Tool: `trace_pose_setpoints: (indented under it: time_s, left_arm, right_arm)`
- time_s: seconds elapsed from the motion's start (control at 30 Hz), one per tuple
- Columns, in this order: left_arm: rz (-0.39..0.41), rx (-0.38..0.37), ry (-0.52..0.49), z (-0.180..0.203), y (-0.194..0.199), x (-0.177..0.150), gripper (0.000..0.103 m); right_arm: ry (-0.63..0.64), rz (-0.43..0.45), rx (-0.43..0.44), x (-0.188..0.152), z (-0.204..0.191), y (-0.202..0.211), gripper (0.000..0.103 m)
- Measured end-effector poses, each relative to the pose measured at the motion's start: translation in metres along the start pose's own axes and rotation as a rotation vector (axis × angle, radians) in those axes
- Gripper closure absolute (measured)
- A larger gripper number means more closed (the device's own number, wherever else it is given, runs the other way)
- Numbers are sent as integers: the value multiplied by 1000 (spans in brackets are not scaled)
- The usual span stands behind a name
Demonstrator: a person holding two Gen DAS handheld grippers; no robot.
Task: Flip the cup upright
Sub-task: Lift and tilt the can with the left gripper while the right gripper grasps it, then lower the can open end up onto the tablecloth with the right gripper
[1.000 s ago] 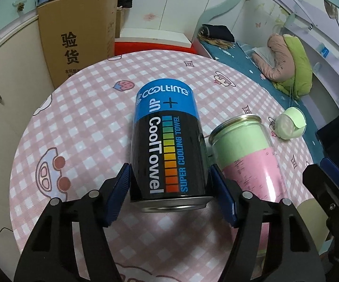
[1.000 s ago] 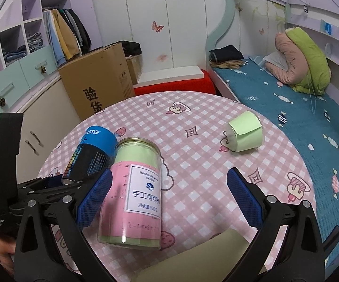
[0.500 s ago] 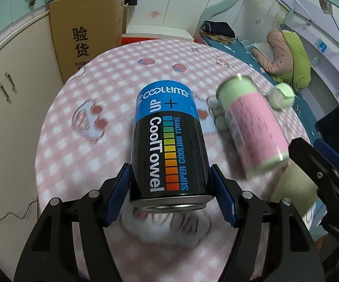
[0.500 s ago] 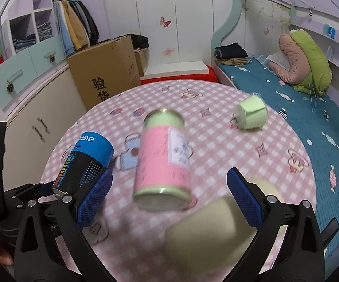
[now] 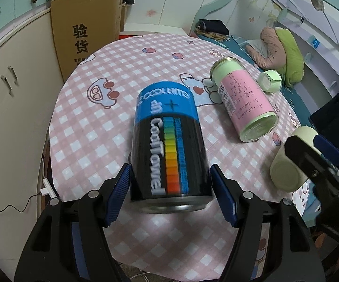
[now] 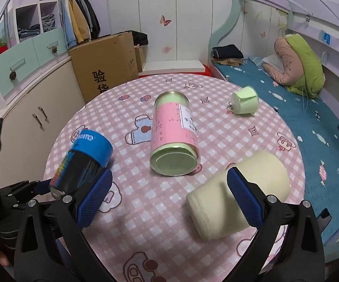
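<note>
My left gripper [image 5: 170,191] is shut on a black and blue "CoolTowel" can [image 5: 168,145] and holds it tilted above the pink checked round table [image 5: 94,122]. The can also shows in the right wrist view [image 6: 82,164]. A cream cup [image 6: 237,195] lies on its side at the table's near right edge, also in the left wrist view [image 5: 289,162]. My right gripper [image 6: 169,199] is open, with its right finger over the cup. A pink and green tin [image 6: 173,138] lies on its side mid-table.
A small green cup [image 6: 244,103] lies tipped at the far right of the table. A cardboard box [image 6: 106,65] and cream cabinets [image 6: 35,115] stand to the left. A bed with a teal cover [image 6: 286,108] is on the right.
Both grippers have risen and pulled back, lifting the CoolTowel can. The pink tin has gone from standing to lying on its side. The cream cup has come fully into view.
</note>
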State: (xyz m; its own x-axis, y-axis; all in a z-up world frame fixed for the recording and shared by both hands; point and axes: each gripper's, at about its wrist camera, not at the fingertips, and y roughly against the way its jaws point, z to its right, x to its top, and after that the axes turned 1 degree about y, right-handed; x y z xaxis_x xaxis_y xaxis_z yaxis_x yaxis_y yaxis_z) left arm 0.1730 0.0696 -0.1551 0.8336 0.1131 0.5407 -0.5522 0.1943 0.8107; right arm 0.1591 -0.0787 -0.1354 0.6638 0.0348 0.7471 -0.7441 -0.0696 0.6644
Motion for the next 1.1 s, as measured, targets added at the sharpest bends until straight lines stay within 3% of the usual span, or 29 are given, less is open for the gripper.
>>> trace_pose_setpoints:
  time_s: [0.1,0.27,0.43,0.6,0.73,1.1]
  left_arm:
    - [22,-31,14,-5,8,-1,17]
    - [53,-68,5,-16,28,0,15]
    - [135,49,23,-48,53,6,10]
    - [177,160,34,-79,60,14,10]
    - [177,187,50,-98,56,18,10]
    - [149,189,49,-119,33,27,10]
  right_arm:
    - [9,10,1,5,-6,4,5]
    - [14,30,19,17,-25,10,5]
    - [30,14,73,27,-52,1,5]
    - [14,-59,160,30,-78,-23,5]
    - [-34,-142,239,30,-89,-50,5]
    - [-109,-293,305,22,-100,-112,5]
